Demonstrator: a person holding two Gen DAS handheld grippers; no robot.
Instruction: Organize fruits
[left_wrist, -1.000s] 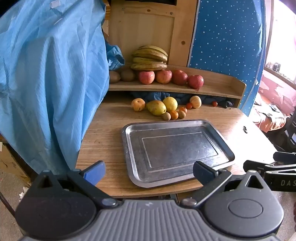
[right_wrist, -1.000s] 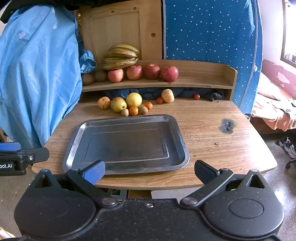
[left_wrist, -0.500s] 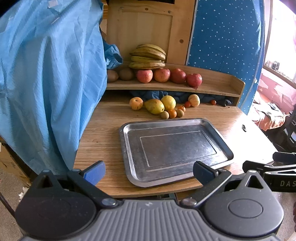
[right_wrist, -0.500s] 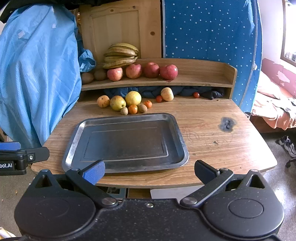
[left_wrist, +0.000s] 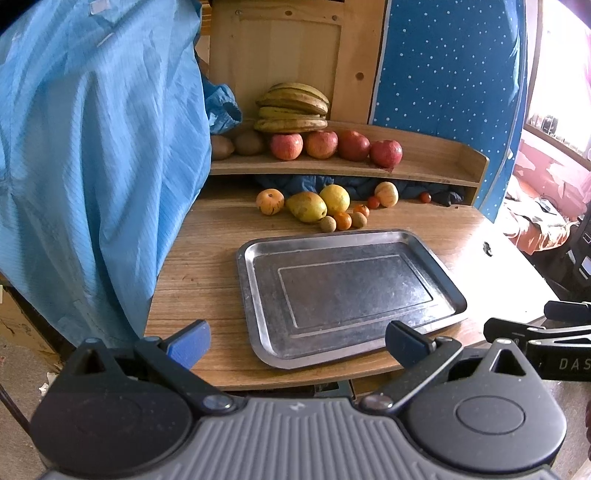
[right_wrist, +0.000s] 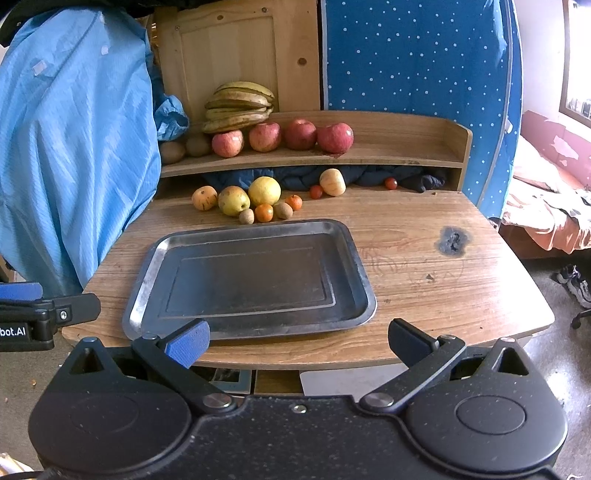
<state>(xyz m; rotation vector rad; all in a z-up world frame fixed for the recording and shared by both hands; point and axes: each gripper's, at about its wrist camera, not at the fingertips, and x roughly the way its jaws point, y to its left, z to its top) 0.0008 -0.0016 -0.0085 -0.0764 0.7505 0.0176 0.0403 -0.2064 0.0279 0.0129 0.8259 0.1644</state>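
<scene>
A wooden table (right_wrist: 424, 266) stretches ahead of both tools, with a metal tray (right_wrist: 360, 266) lying bare just beyond the spread fingers. The left gripper (left_wrist: 295, 341) and right gripper (right_wrist: 297, 341) both gape wide at the table's near edge, holding nothing. Past the tray's far rim sits a loose cluster of fruit: a lemon (right_wrist: 264, 191), a pear (right_wrist: 232, 200), small oranges (right_wrist: 264, 213). Farther back, the shelf (right_wrist: 399, 157) carries bananas (right_wrist: 238, 105) above four red apples (right_wrist: 299, 134).
</scene>
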